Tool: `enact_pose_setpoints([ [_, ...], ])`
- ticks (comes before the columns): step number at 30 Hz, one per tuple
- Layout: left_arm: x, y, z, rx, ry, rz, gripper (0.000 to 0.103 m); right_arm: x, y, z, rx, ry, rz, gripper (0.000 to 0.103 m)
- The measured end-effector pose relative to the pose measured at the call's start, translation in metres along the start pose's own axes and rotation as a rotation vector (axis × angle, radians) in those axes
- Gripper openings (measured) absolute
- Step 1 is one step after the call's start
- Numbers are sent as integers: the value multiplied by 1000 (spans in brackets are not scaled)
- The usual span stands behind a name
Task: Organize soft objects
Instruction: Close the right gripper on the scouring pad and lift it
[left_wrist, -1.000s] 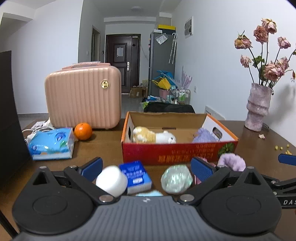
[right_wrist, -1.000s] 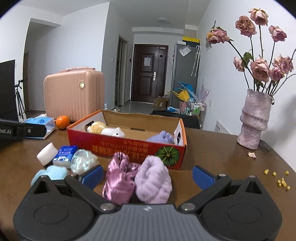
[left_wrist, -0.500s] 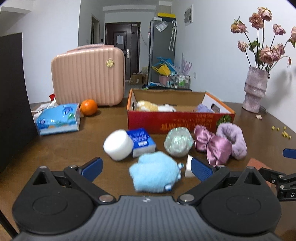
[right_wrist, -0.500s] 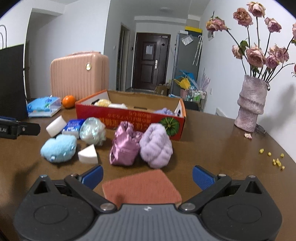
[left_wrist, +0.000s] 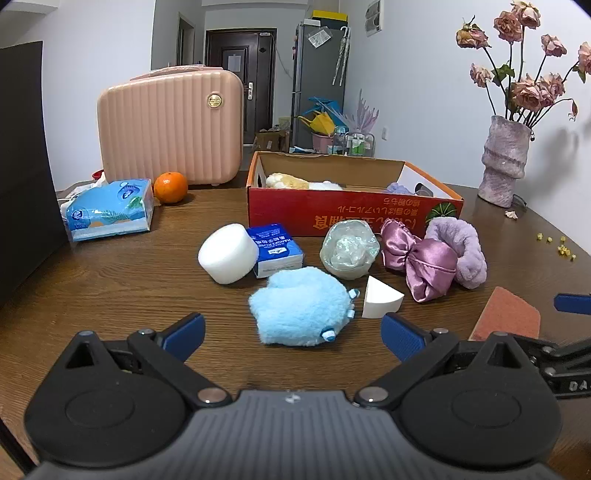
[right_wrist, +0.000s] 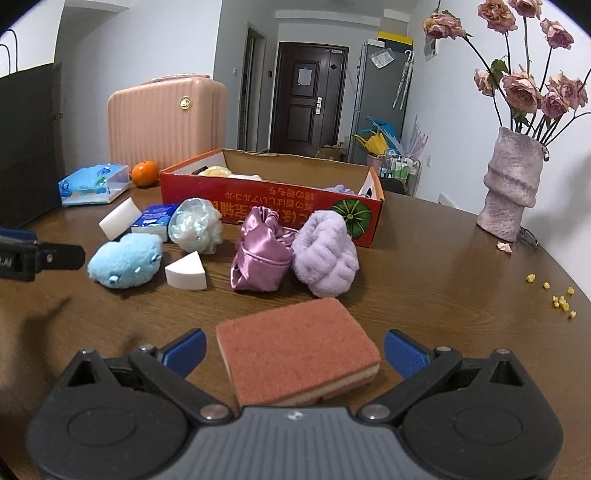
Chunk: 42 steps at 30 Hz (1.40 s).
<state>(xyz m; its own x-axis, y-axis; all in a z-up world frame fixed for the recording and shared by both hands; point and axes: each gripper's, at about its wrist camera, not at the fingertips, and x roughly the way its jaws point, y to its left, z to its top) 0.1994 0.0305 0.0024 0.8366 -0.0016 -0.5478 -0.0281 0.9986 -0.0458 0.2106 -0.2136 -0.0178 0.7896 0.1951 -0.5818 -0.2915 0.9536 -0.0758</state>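
Pick-up approach: right gripper (right_wrist: 293, 349) fingers spread around the rust-red rectangular sponge (right_wrist: 297, 350); left gripper (left_wrist: 291, 334) spread, fluffy blue plush (left_wrist: 301, 306) ahead. Next, pinch.

Bare table (left_wrist: 122, 280) lies open left of the blue plush (left_wrist: 301, 306); clustered soft items crowd the red box (left_wrist: 351, 218) front.

Brown wood bench (right_wrist: 424, 295) carried a red box (right_wrist: 295, 210), pink case (left_wrist: 170, 125), tissues (left_wrist: 110, 210), orange (left_wrist: 170, 187), vase (right_wrist: 511, 184), blue plush (left_wrist: 299, 306), sponge (right_wrist: 295, 350), white wedge (left_wrist: 380, 297), purple scrunchies (right_wrist: 325, 254), yellow crumbs (right_wrist: 561, 301).
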Motion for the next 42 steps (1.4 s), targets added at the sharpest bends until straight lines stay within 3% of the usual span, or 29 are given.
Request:
enact_pose_setpoints([
  [6, 4, 2, -1, -14, 9, 5, 103, 17, 7, 17, 24, 11, -32, 103],
  [15, 8, 6, -3, -31, 16, 15, 103, 56, 14, 30, 96, 130, -192, 103],
  [24, 10, 8, -6, -44, 25, 19, 103, 42, 8, 7, 85, 150, -209, 103],
  [33, 11, 8, -7, -45, 31, 26, 103, 5, 8, -4, 37, 69, -264, 103],
  [42, 10, 10, -9, -57, 36, 16, 103, 13, -3, -5, 188, 179, -214, 101],
])
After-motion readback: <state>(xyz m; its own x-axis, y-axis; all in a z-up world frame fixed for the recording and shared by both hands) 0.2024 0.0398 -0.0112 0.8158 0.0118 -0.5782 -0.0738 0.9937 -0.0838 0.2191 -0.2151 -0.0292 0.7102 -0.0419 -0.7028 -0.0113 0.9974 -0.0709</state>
